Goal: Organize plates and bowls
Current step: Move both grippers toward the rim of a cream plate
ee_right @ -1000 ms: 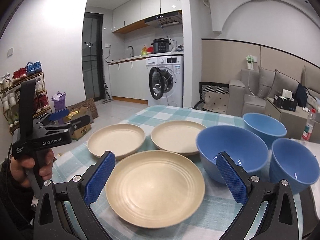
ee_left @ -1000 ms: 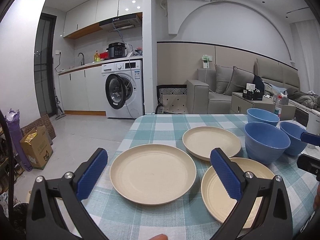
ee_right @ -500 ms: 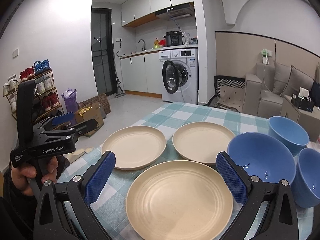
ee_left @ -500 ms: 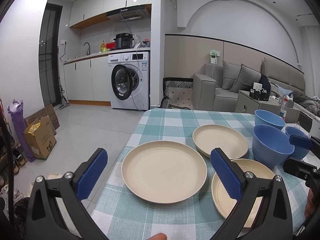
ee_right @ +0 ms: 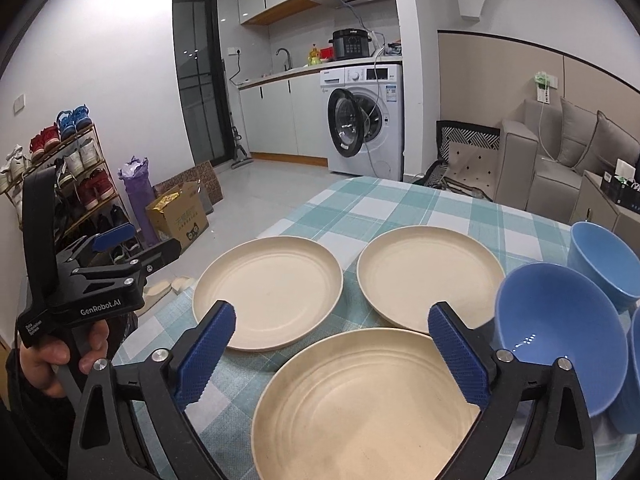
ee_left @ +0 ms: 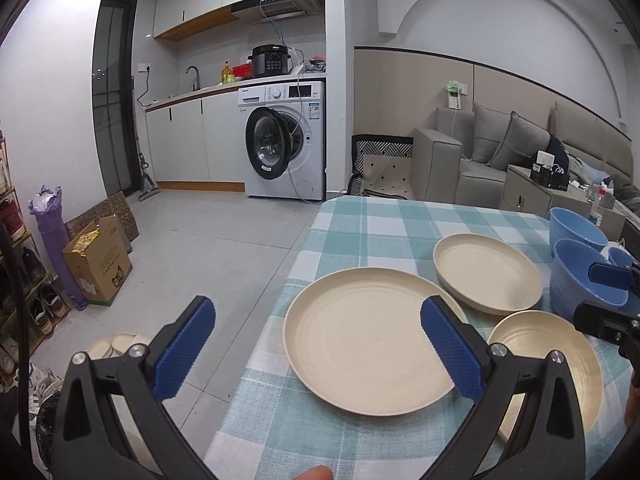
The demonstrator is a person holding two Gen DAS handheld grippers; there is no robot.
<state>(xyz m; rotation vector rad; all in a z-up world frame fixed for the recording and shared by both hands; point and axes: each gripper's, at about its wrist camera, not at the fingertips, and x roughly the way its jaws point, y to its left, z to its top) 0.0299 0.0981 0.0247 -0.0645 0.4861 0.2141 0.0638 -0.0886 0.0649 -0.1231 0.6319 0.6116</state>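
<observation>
Three cream plates lie on a checked tablecloth [ee_right: 372, 208]: a left plate [ee_right: 268, 292] [ee_left: 360, 344], a far plate [ee_right: 430, 274] [ee_left: 486, 272] and a near plate [ee_right: 360, 404] [ee_left: 560, 364]. Three blue bowls stand at the right: a middle bowl [ee_right: 560, 336] [ee_left: 576, 276], a far bowl [ee_right: 600, 256] [ee_left: 576, 230] and a third bowl [ee_right: 634, 380] at the frame edge. My left gripper [ee_left: 316, 352] is open and empty, over the table's left edge by the left plate; it also shows in the right wrist view [ee_right: 120, 248]. My right gripper [ee_right: 332, 352] is open and empty above the near plate.
The table's left edge [ee_left: 276, 304] drops to a tiled floor. A cardboard box [ee_left: 96, 264], a purple roll [ee_left: 52, 240] and a shoe rack [ee_right: 68, 176] stand at the left. A washing machine [ee_left: 284, 140] and a grey sofa [ee_left: 492, 152] are behind.
Both grippers have swung to the left, so the plates and bowls have shifted right in both views. Both stay open and empty. Nothing on the table has moved.
</observation>
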